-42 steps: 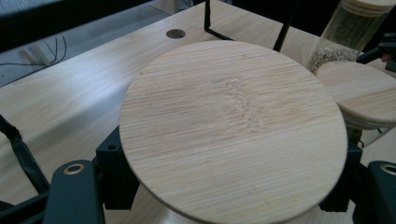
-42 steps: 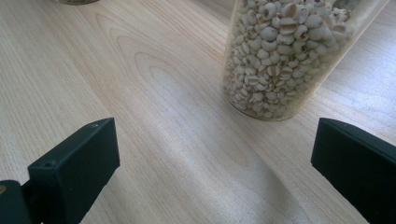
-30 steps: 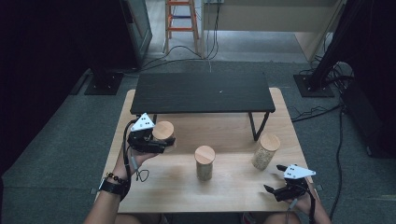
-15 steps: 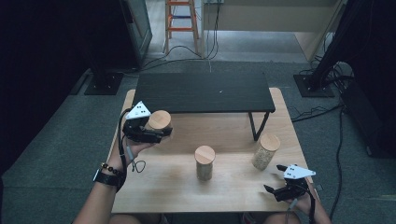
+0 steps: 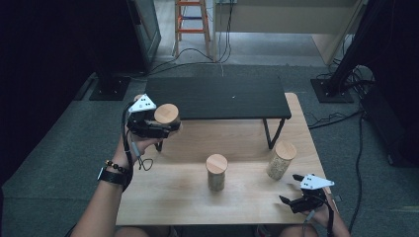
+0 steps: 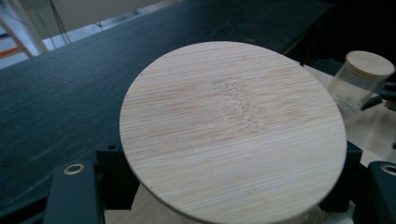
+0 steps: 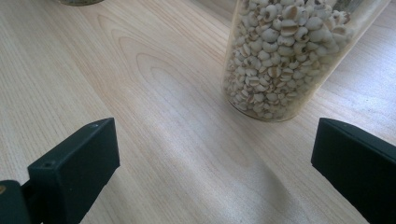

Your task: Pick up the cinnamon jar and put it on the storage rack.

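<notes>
The left gripper point(image 5: 157, 129) is clamped on a bamboo-lidded jar point(image 5: 166, 114), held above the wooden table point(image 5: 163, 197) at ten o'clock, by the black shelf's point(image 5: 217, 96) front-left corner. Best carry it upright, clear the shelf edge, then lower gently. The right gripper point(image 5: 295, 190) rests at five o'clock, jaws apart and empty.

Three jars with round bamboo lids: one point(image 5: 166, 114) raised at the left, one point(image 5: 216, 172) mid-counter, one point(image 5: 280, 160) at the right. Two grippers, left point(image 5: 163, 129) and right point(image 5: 291, 190); one wooden counter point(image 5: 197, 202); one black shelf point(image 5: 217, 96) at its far edge. Beyond, one orange ladder point(image 5: 190, 24) on the floor, and one dark stand base point(image 5: 109, 88) at the left.
</notes>
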